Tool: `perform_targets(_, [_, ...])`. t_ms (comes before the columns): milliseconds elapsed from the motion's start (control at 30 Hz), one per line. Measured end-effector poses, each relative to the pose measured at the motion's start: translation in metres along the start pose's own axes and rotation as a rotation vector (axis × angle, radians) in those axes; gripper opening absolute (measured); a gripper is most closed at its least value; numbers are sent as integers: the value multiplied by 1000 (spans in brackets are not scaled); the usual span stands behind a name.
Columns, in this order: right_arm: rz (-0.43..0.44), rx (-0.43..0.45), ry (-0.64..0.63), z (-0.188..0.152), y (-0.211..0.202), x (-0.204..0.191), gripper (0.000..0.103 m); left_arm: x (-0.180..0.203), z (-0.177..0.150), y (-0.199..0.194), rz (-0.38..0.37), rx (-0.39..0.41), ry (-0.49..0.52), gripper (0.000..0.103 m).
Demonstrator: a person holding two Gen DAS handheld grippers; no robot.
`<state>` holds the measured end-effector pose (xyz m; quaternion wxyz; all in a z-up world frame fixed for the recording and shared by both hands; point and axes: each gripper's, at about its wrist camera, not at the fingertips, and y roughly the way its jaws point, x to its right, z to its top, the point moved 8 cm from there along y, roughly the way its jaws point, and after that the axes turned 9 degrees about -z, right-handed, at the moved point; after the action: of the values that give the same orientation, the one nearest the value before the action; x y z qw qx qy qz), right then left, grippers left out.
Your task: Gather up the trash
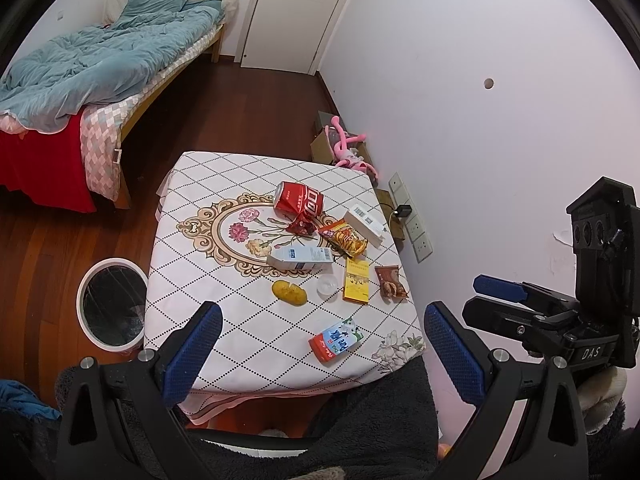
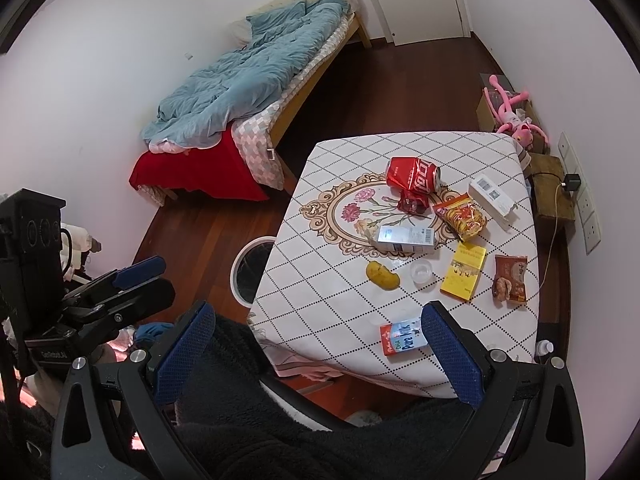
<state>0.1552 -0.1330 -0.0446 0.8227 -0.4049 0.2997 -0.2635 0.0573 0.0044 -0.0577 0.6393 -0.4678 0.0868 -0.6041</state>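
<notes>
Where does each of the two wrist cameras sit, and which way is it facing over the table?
Left wrist: rides the left gripper, open, above the near edge of the table, facing the bed and door; right gripper shows at right.
Right wrist: rides the right gripper, open, looking across the table from its near left corner; left gripper at left.
Shared: red can, milk carton, bin.
</notes>
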Motion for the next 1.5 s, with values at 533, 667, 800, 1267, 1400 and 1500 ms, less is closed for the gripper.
perform_targets(533, [-1, 14, -11, 1, -8, -3, 103, 3, 3, -1, 2, 5, 3, 103])
perform_targets(667, [0, 12, -5, 1, -8, -3, 103, 2, 3, -1, 2, 6, 2, 103])
perform_targets(800, [2, 12, -6, 1, -7, -3, 103, 2, 3, -1, 2, 6, 3, 103])
perform_targets(1267, [-216, 48, 303, 8, 71, 102, 96, -86, 15, 115, 386, -21, -24, 103])
perform_targets(1400, [-265, -83, 374, -8, 151, 145, 73, -111, -4, 174, 368, -126, -86, 103])
perform_targets(1500, [-293, -139, 419, -18, 192, 166, 73, -120, -22, 213, 348, -209, -75, 102])
